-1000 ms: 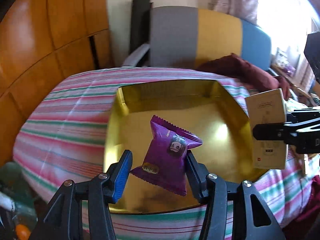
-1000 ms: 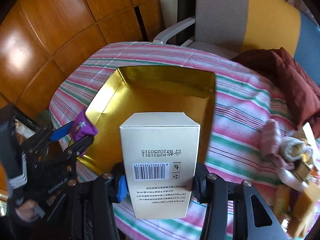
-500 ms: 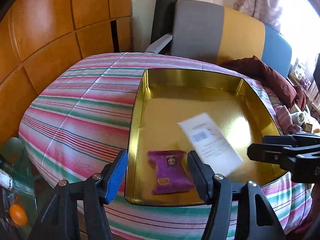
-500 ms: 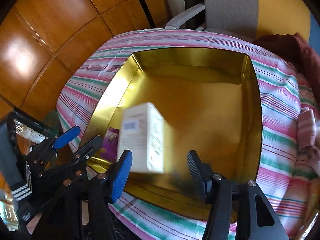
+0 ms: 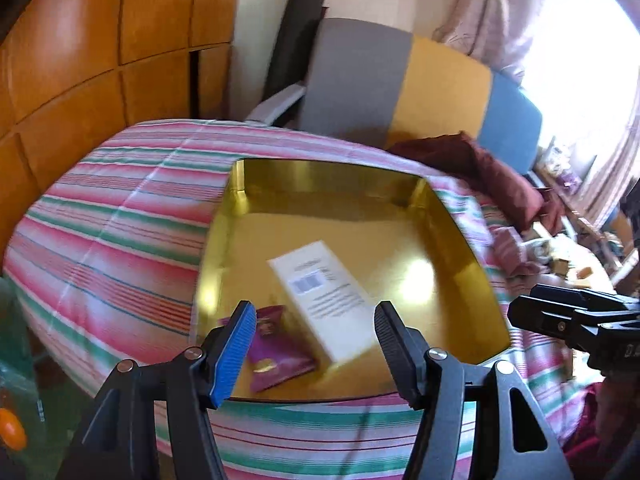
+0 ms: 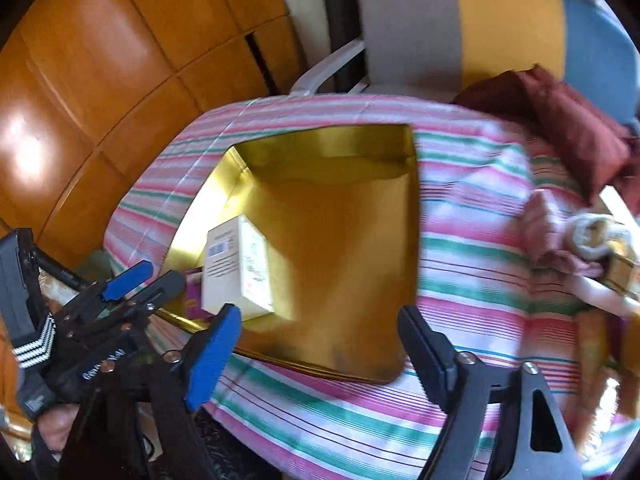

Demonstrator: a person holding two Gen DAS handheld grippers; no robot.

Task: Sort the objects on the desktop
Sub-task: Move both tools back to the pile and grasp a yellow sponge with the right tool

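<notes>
Now the box (image 5: 324,300) and purple packet (image 5: 276,354) are seen lying in the gold tray (image 5: 236,216); nothing is gripped by the spread left gripper (image 5: 312,338), and the right gripper (image 6: 320,332) is opening, empty.

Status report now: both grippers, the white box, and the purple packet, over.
Left gripper open, empty. Right gripper opening, empty. White box and purple packet in gold tray. Nothing blocking.

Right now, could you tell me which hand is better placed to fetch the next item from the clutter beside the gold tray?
Right, probably. The right tool, jaws opening and empty, looks toward the clutter past the gold tray. The left tool hangs over the purple packet and white box, on the tray's far side.
</notes>
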